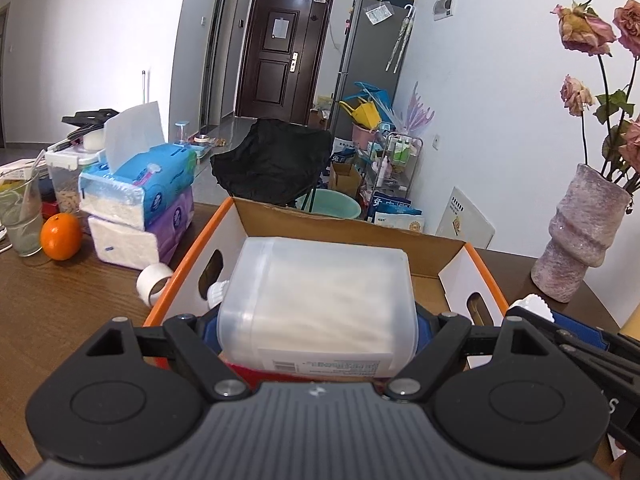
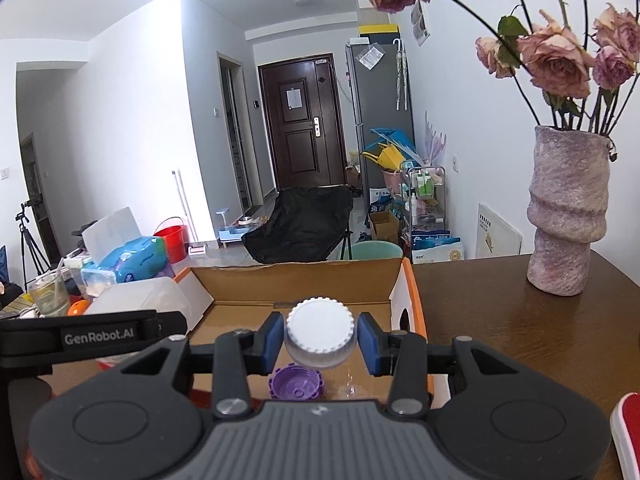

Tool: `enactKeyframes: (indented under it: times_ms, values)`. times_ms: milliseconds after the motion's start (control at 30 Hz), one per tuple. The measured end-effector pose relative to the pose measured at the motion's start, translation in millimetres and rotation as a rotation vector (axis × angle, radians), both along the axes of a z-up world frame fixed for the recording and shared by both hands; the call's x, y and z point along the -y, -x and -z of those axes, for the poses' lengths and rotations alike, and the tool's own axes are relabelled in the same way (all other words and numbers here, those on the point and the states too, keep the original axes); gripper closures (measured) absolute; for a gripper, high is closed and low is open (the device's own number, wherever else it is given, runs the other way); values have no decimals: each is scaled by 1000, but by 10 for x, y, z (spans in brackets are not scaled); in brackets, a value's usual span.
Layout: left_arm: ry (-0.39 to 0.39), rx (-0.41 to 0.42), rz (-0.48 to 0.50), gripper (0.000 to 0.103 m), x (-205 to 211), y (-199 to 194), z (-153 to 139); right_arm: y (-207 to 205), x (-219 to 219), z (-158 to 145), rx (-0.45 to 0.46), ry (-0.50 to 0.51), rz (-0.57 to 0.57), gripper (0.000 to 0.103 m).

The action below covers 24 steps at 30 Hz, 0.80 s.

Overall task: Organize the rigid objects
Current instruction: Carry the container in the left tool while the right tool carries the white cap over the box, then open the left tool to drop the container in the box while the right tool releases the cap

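Brown desk (image 2: 500, 320), cluttered flat beyond. Left tongs (image 1: 316, 320) spread wide, clamped on a frosted plastic tub (image 1: 320, 300), held over the open box (image 1: 260, 216). Right tongs (image 2: 320, 340) narrow, pads either side of a white-capped jar (image 2: 320, 328), also over the box. Purple cap (image 2: 296, 384) already lies on the box floor, with a tube (image 1: 214, 294) at the left wall. Judged partway: two items about to go in. Tape roll (image 1: 154, 280) and orange (image 1: 61, 236) remain out on the desk.
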State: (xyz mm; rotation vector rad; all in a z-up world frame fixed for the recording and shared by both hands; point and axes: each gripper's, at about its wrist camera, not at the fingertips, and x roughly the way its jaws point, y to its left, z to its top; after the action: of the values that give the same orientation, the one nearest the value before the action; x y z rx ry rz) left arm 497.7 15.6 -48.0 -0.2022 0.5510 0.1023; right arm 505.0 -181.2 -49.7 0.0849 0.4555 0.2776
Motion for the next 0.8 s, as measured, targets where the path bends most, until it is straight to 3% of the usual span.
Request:
enactKeyframes:
  times_ms: [800]
  values:
    - [-62,-23,-31,19,-173,-691,128,-835,-272,275,-43,71,-17,63]
